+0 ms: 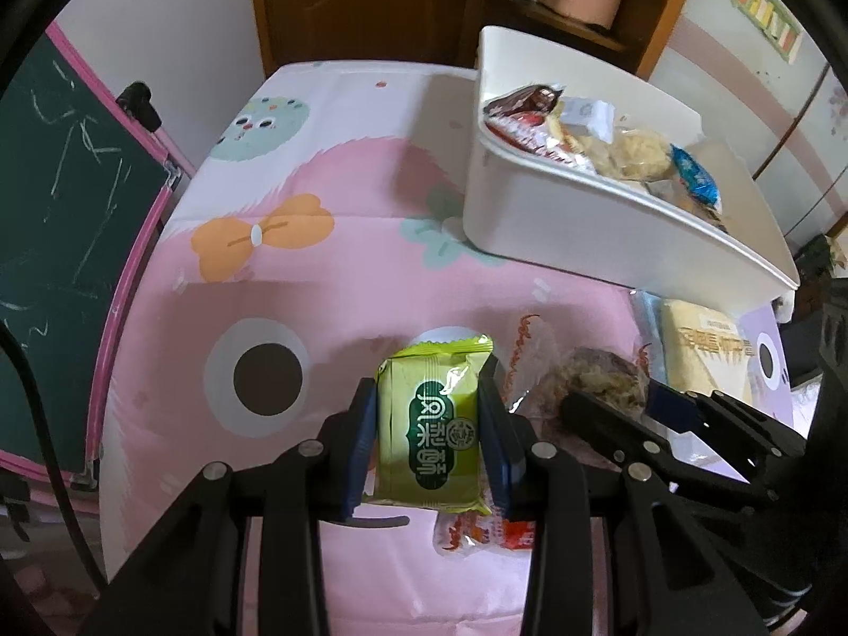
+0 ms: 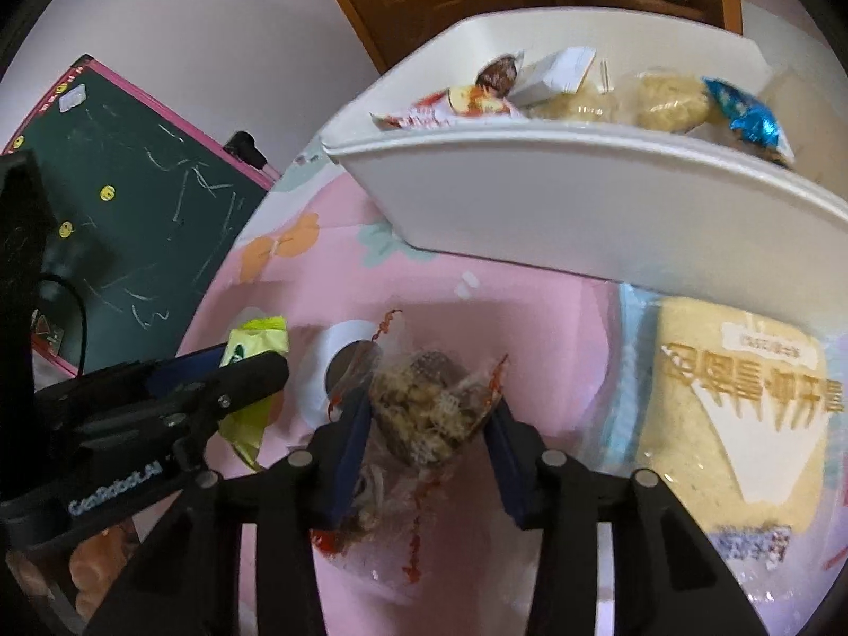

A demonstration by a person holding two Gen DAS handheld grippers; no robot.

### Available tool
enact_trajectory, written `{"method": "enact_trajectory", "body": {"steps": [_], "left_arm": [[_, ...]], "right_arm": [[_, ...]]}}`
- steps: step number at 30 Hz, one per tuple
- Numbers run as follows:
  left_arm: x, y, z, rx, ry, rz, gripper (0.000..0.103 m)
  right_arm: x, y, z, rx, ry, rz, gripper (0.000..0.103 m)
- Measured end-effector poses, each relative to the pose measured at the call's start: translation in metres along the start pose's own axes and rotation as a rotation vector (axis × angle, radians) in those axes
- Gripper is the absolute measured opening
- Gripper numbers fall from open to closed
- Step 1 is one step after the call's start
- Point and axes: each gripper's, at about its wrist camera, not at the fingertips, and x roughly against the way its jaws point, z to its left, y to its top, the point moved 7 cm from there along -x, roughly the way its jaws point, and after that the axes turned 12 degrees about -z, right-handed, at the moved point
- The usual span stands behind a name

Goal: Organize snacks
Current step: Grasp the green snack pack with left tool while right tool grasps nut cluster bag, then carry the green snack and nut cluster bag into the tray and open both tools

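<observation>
Left gripper [image 1: 428,426] clamps the green packet [image 1: 432,426], light, crinkly; right gripper [image 2: 432,437], at three o'clock, straddles the clear-wrapped pastry [image 2: 424,408], crumbly; grip mid-body gently; whether its pads press, I cannot tell.

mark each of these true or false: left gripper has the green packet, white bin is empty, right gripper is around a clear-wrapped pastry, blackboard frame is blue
1. The left gripper is shut on the green packet: true.
2. The white bin is empty: false, several wrapped snacks lie in it.
3. The right gripper has its fingers either side of the clear-wrapped pastry: true.
4. The blackboard has a blue frame: false, its frame is pink.
</observation>
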Motion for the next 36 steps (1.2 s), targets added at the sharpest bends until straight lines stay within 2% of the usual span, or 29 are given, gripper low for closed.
{"method": "enact_trajectory", "body": {"steps": [7,16,23,31,36], "left_arm": [[0.035,0.012,-0.016,-0.042,-0.027,-0.072,0.035],[0.097,0.020,-0.039,-0.107,-0.056,-0.179,0.035],[0.146,0.026,-0.058,-0.147,-0.082,-0.257,0.035],[0.182,0.037,-0.077,-0.199,-0.089,-0.310,0.036],[0.189,0.063,-0.092,-0.249,-0.086,-0.333,0.036]], "right_arm": [[0.051,0.012,0.004,0.016,-0.031,-0.112,0.043],[0.131,0.027,0.004,0.005,-0.112,-0.271,0.043],[0.188,0.038,0.011,-0.001,-0.136,-0.375,0.043],[0.231,0.051,0.023,0.023,-0.144,-0.457,0.043],[0.244,0.075,0.021,0.054,-0.194,-0.491,0.044]]}}
